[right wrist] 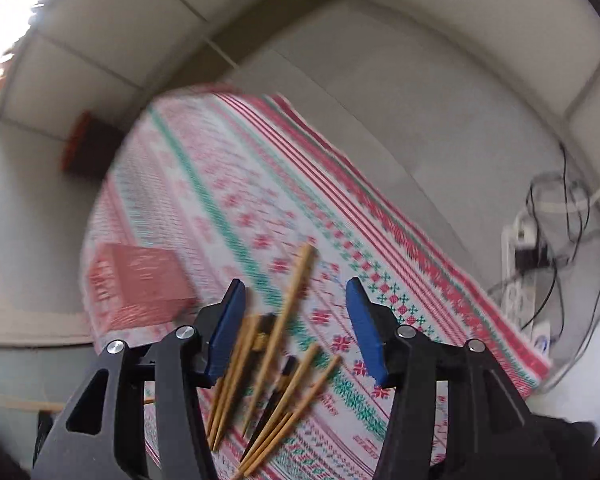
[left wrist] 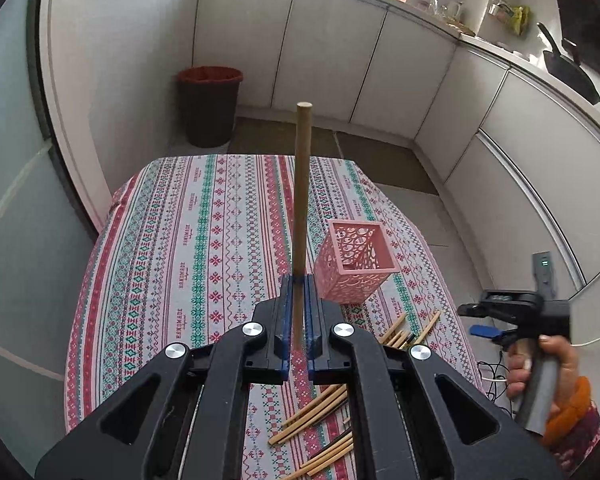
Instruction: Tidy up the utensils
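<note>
Patterned cloth (left wrist: 204, 240) on the bench reads "HANDMADE". Left tongs (left wrist: 299, 292) clamp a stick (left wrist: 302, 200) left of the pink basket (left wrist: 356, 266). Right tongs (right wrist: 296, 320) gape above chopsticks (right wrist: 284, 360).

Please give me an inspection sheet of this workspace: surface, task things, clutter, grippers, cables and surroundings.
Surface: table under a patterned tablecloth.
Task things: pink holder stands upright and looks empty; loose chopsticks lie on the cloth near it; one wooden chopstick is lifted clear.
Clutter: nothing seen on the table.
Grippers: left gripper is shut on the wooden chopstick; right gripper is open above the loose chopsticks, nothing held.
Cables: power strip with black cables on the floor beside the table.
Surroundings: white cabinets, bin, black pan on the counter.
</note>
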